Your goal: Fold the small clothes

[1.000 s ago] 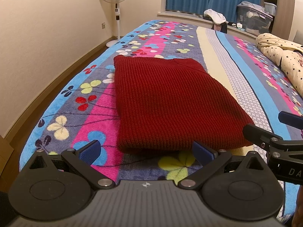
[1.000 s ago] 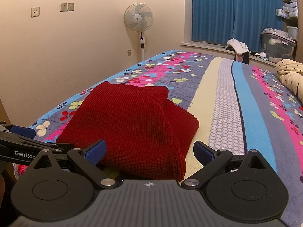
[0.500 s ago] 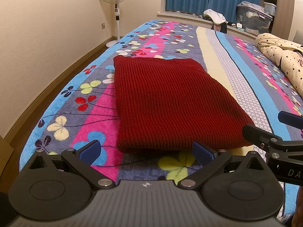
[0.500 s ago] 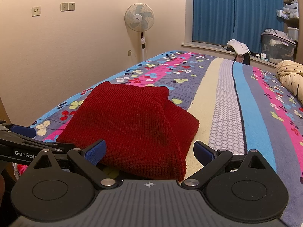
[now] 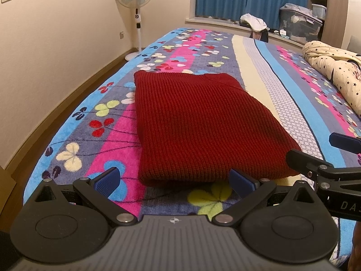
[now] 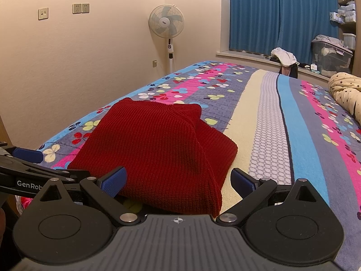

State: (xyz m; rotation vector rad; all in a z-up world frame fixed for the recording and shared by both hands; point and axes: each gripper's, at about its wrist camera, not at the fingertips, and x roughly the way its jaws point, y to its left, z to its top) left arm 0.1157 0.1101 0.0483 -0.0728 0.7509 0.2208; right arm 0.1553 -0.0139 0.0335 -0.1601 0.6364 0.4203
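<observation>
Lying folded on the flowered bed [image 5: 158,45], the red sweater [image 5: 198,124] sits just ahead of both tools. The left hand-held gripper [image 5: 173,180] and right hand-held gripper [image 6: 178,180] hover at its near edge, fingers spread wide, holding nothing.

A folded red knit sweater [image 5: 200,124] lies flat on the flowered bed [image 5: 126,149]; the left gripper [image 5: 173,179] hovers just before its near edge, jaws spread wide, holding nothing; the right gripper [image 5: 315,155] pokes in beside it.
</observation>
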